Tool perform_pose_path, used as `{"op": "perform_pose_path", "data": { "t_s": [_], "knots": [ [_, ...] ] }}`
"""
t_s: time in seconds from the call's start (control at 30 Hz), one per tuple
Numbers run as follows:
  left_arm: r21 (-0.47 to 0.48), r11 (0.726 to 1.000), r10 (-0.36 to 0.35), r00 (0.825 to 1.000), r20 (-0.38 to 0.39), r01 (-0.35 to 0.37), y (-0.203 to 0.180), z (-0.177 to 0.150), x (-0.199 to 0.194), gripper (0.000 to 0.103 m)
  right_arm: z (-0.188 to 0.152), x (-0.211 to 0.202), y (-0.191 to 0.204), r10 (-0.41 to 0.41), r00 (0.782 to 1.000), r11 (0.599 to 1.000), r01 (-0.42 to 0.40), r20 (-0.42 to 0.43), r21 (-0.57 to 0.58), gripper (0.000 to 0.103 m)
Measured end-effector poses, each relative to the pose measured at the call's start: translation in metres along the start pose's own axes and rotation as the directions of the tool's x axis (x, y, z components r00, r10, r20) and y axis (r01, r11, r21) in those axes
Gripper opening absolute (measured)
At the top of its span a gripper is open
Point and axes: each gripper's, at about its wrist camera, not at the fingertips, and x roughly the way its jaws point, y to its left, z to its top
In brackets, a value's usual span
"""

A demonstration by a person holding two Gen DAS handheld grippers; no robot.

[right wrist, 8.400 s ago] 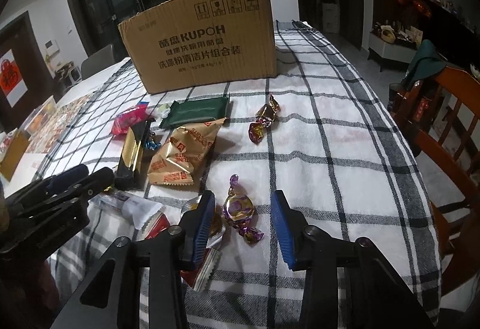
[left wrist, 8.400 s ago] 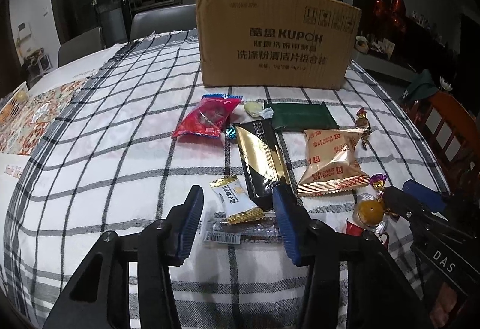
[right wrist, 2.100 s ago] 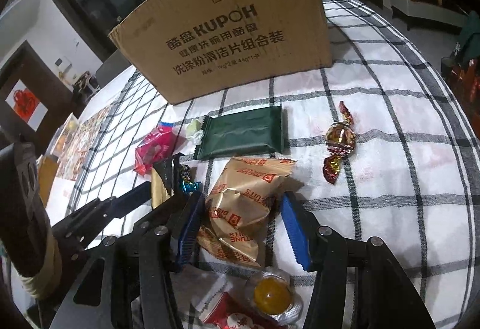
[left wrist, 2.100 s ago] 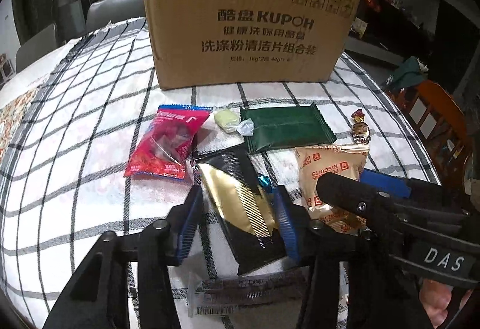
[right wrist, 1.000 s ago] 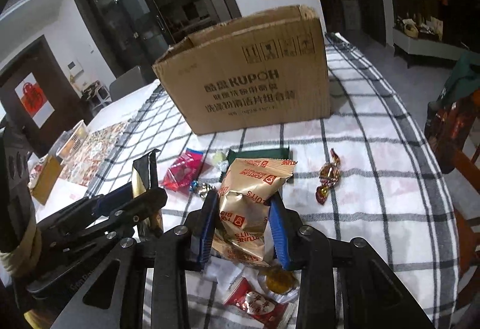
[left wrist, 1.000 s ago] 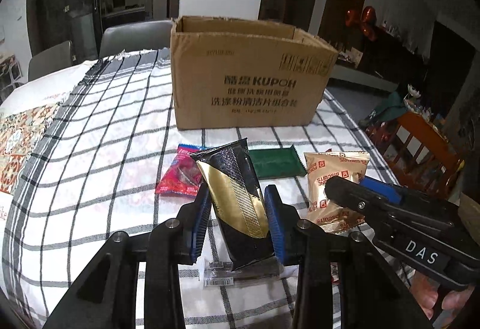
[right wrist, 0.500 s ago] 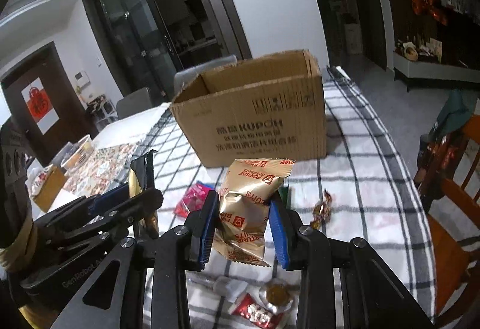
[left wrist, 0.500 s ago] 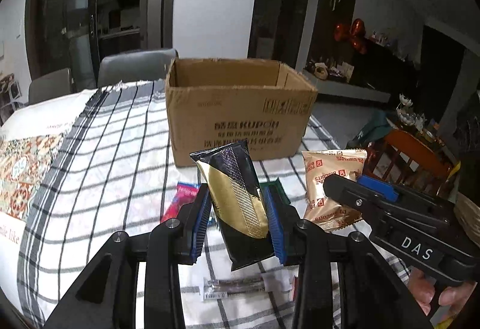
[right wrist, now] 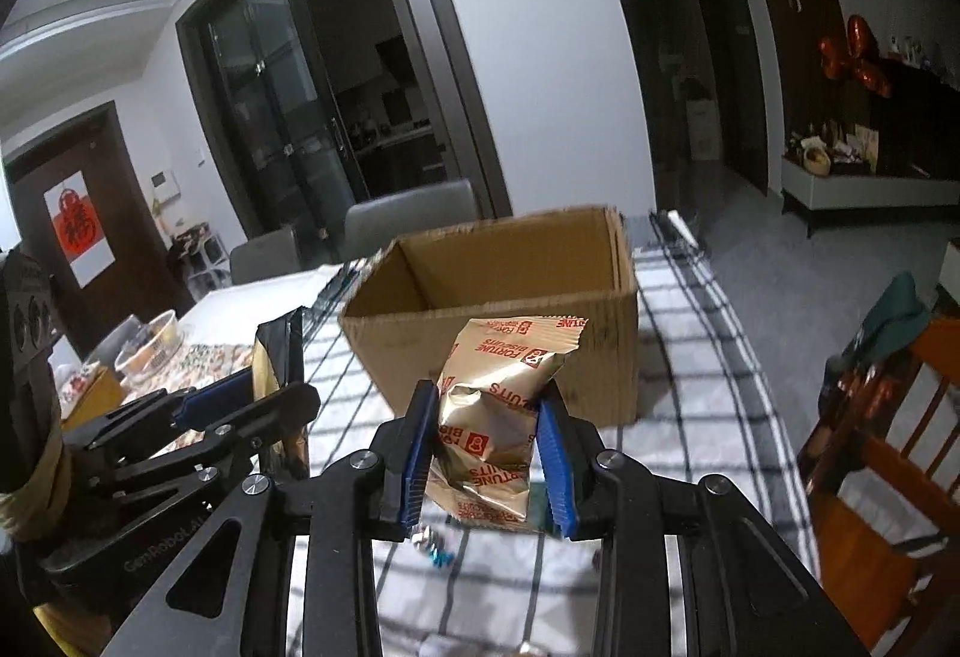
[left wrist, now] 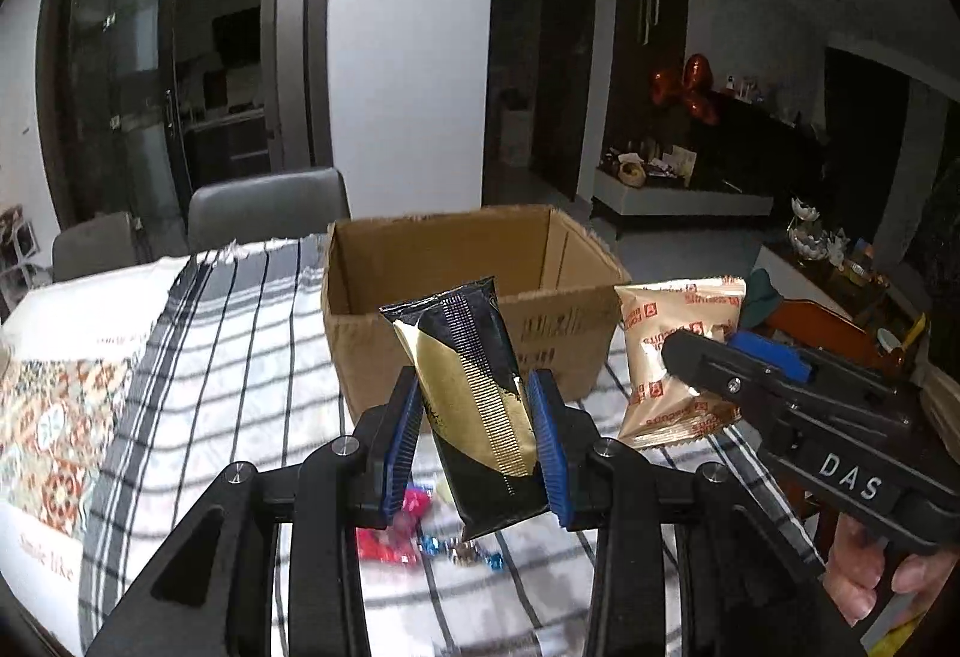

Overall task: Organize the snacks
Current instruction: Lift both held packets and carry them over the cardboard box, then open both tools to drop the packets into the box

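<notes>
From the left wrist view, the left gripper (left wrist: 477,441) is clamping a black-and-gold packet (left wrist: 474,405) between its blue pads (left wrist: 401,441), the jaws part closed against the packet's sides. The packet is standing nearly upright, tilted a little to the left, and is hanging clear above the desk (left wrist: 240,357). Behind it the open cardboard box (left wrist: 564,267) is sitting on the checked cloth, its inside bare as far as this view is showing. To the right, the right gripper (left wrist: 690,351) is reaching in from the side and holding a tan biscuit bag (left wrist: 672,345) near the box's right corner. A hand (left wrist: 870,579) is gripping its handle at the lower right edge. Below the left gripper, a red packet (left wrist: 390,543) and small blue-wrapped candies (left wrist: 462,552) are lying on the cloth, blurred.

From the right wrist view, the right gripper (right wrist: 489,453) is squeezing the biscuit bag (right wrist: 498,417) between its pads (right wrist: 418,441), jaws narrowed onto the crumpled foil. The bag is hanging above the desk (right wrist: 720,357), in front of the box (right wrist: 606,249), which is standing open. To the left, the left gripper (right wrist: 264,393) is carrying the black-and-gold packet (right wrist: 273,357) edge-on. Small candies (right wrist: 432,540) are showing on the cloth under the jaws.
</notes>
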Motion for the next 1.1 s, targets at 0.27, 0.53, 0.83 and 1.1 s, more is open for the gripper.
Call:
{"op": "perform_pose_path", "data": {
  "t_s": [0.27,0.53,0.83,1.1],
  "knots": [
    [0.026,1.000,-0.005,1.000,0.014,0.005,0.007,0.034,0.011,0.036,0.037,0.011,0.001,-0.004,0.999,0.999,0.005,0.034,-0.033,0.034],
    [0.063,0.998,0.004,0.999,0.036,-0.007,0.011,0.068,0.031,0.036,0.071,0.033,0.000,-0.008,0.998,0.998,0.011,0.061,-0.065,0.034],
    [0.115,0.993,0.022,0.999,0.027,-0.025,0.024,0.095,0.078,0.036,0.101,0.077,-0.008,-0.014,0.999,0.994,0.018,0.043,-0.106,0.034],
    [0.096,0.995,0.013,0.999,-0.034,-0.010,0.030,0.101,0.119,0.037,0.105,0.119,-0.021,-0.012,1.000,0.995,0.009,-0.025,-0.101,0.034]
  ]
}}
